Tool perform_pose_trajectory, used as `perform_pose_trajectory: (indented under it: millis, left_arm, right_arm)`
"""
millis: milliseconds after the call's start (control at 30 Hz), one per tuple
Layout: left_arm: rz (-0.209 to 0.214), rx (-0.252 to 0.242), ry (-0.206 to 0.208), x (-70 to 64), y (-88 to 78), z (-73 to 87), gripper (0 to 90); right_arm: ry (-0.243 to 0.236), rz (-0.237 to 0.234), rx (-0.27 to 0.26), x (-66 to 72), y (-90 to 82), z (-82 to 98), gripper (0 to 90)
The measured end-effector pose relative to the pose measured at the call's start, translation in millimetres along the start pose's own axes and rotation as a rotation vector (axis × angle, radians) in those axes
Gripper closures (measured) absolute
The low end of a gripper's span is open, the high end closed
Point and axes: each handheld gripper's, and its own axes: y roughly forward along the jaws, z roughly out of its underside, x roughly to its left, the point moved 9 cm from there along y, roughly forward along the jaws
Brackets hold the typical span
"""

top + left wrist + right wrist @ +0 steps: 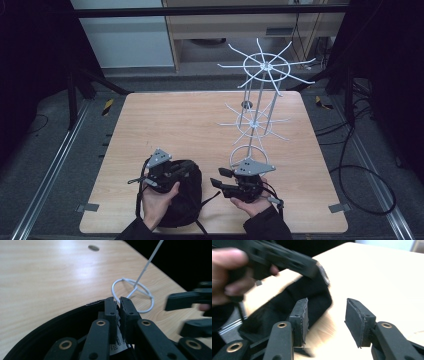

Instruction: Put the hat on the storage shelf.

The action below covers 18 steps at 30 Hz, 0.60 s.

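A black fabric item [184,200] lies near the table's front edge, left of centre. My left gripper [186,170] sits on top of it, shut on its raised rim. In the left gripper view the jaws [118,303] pinch that black rim [50,332], with a white label showing between them. My right gripper [218,177] is just right of the item, open, its jaws pointing left at it. In the right gripper view its open jaws [327,312] hold nothing. The black fabric [312,295] hangs just beyond them from the left gripper [319,268].
A tall white wire rack [260,100] with two tiers of radial arms stands right of centre on the wooden table [165,125]. Its ring base [132,293] lies close behind both grippers. A small round grey disc [93,248] sits farther back. Cables lie on the floor at the right.
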Motion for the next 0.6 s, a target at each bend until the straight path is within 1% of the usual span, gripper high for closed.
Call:
perform_pose_trajectory:
  millis: [67,133,267,333,433,500,600]
  left_arm:
    - [0.009,-0.028,0.022,-5.5,-7.0,-7.5,84.9]
    - [0.021,-0.058,0.038,-11.0,-14.2,-14.7,84.9]
    - [0.047,-0.108,0.058,-20.6,-26.7,-26.3,85.0]
    - [0.061,-0.123,0.065,-25.1,-30.7,-29.6,85.0]
    - [0.08,-0.135,0.071,-30.8,-34.5,-32.8,85.1]
    - [0.089,-0.143,0.079,-34.0,-35.9,-33.7,85.1]
    - [0.094,-0.141,0.097,-36.9,-36.3,-33.3,85.2]
  right_arm:
    - [0.011,0.007,0.009,-2.8,3.0,3.4,50.8]
    - [0.012,-0.001,0.019,-1.4,7.7,6.6,48.9]
    - [0.025,-0.041,0.016,7.4,18.1,6.3,44.3]
    - [0.026,-0.068,0.005,13.3,22.4,4.3,41.5]
    - [0.029,-0.093,0.002,19.9,28.6,3.5,39.0]
    - [0.049,-0.119,-0.003,22.7,32.4,3.7,41.6]
    - [0.073,-0.166,-0.006,26.5,35.0,4.3,61.5]
